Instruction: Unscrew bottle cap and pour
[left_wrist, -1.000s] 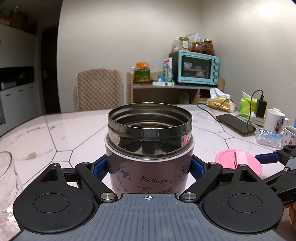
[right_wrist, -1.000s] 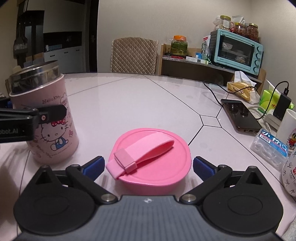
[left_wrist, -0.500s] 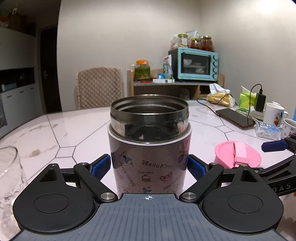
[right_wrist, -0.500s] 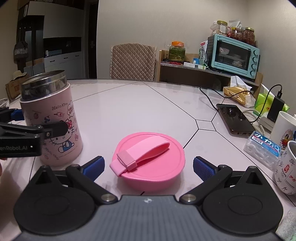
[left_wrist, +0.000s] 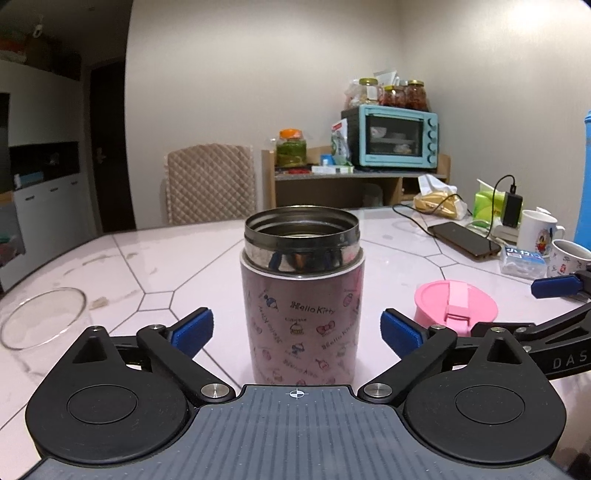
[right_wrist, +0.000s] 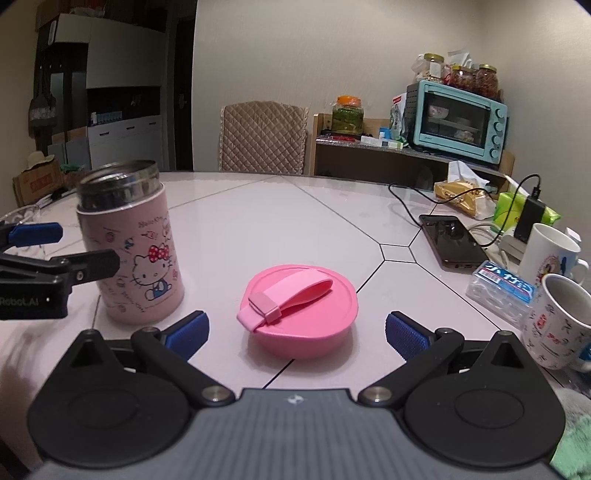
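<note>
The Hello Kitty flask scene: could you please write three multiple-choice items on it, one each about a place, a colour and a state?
1. Where is the cap?
A. on the flask
B. on the table
C. in the right gripper

2. What colour is the cap's strap?
A. pink
B. blue
C. white

3. How is the left gripper?
A. shut on the flask
B. shut on the glass
C. open

Answers:
1 B, it lies flat on the table, apart from the flask.
2 A, strap matches the pink cap.
3 C, both pads stand clear of the flask.
</note>
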